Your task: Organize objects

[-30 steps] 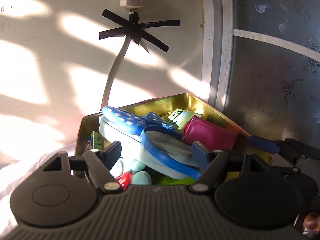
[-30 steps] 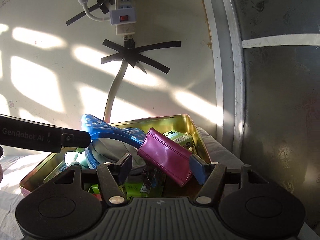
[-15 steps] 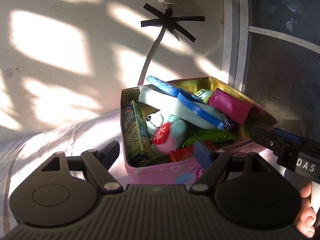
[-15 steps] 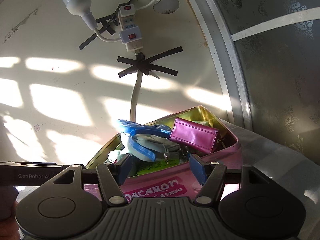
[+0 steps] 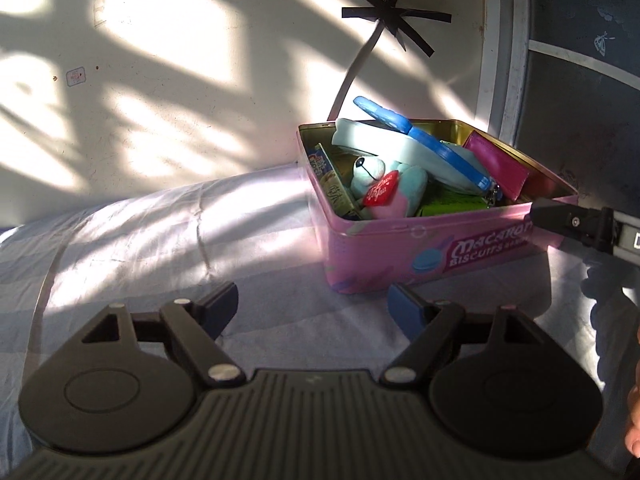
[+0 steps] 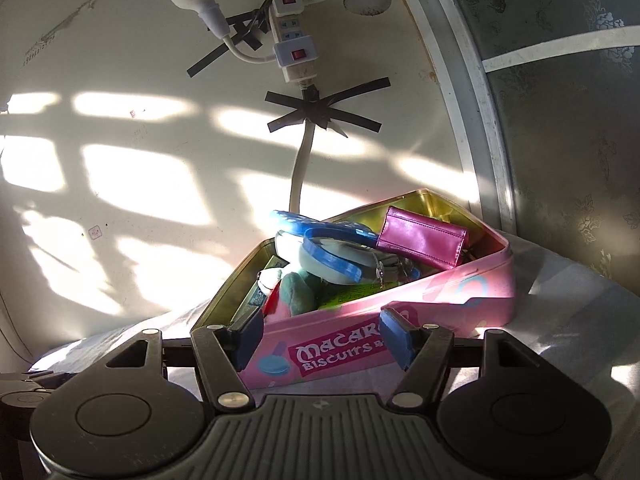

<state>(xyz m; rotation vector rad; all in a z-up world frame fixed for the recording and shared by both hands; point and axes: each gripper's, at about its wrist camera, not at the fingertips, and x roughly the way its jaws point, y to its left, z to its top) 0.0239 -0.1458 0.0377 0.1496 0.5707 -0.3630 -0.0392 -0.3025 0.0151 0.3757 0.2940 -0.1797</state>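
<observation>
I see my left gripper (image 5: 310, 304) left of and short of the tin (image 5: 432, 240), its jaws wide, just opened further, holding nothing. The tin sits on the bed (image 5: 160, 240) by the wall, packed with a plush bear (image 5: 384, 184), blue case (image 5: 424, 152) and magenta purse (image 5: 500, 164). My right gripper (image 6: 322, 338) fronts the tin, jaws apart, empty.
</observation>
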